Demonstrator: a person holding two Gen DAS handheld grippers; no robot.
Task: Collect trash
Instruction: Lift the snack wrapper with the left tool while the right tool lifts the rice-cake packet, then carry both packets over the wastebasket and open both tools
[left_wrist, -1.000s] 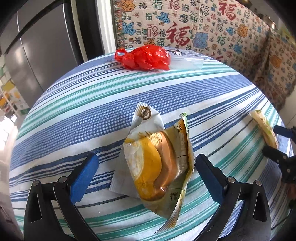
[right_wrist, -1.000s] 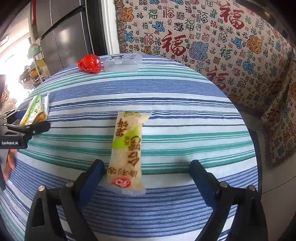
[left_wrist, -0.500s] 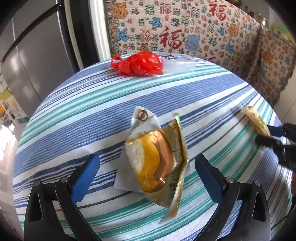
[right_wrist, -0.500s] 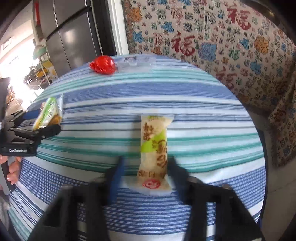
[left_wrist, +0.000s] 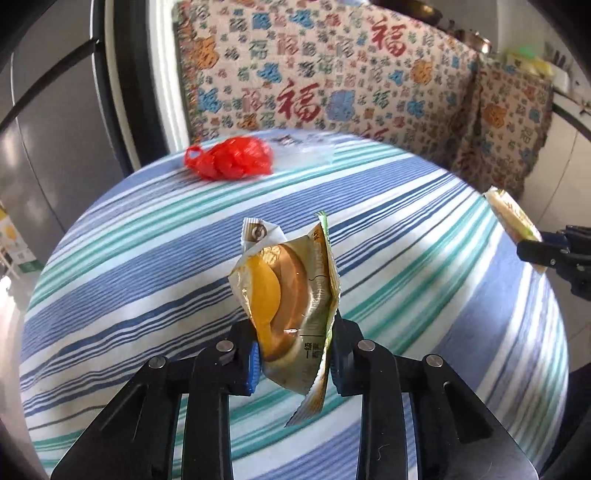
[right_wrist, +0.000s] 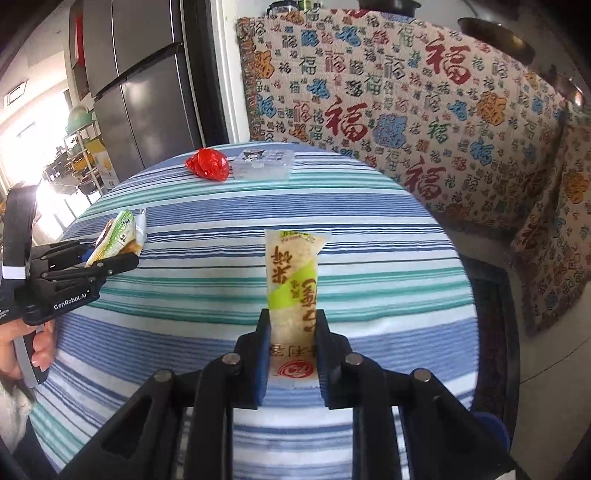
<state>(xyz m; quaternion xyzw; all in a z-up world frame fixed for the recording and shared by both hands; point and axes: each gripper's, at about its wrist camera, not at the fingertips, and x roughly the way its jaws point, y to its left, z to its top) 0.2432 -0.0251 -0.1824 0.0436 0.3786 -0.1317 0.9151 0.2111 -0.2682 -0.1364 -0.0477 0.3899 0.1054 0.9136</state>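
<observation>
Trash here is two snack wrappers, one in each gripper, both lifted clear of the bench.

Left wrist view: the left gripper has its jaws closing on the lower end of a crumpled yellow wrapper, which stands up between the pads with its torn top toward the red bag. Gripping it low seems chosen to bunch the loose foil so it cannot slip. The red bag lies at the far edge of the striped bench, a clear tray just beside it and blurred. Well to the right of the yellow wrapper, the right gripper's tips show at the picture's edge with a pale pack sticking out.

Right wrist view: the right gripper has its jaws pressed together on the near end of a long pack, which points straight away toward the red bag. A grip at one end probably keeps the pack in line with the fingers for dropping it later. This view alone shows the clear tray sharply, touching or almost touching the bag, and the person's hand on the left gripper's handle. It also shows the yellow wrapper side-on, green-edged. No bin appears in either view.
</observation>
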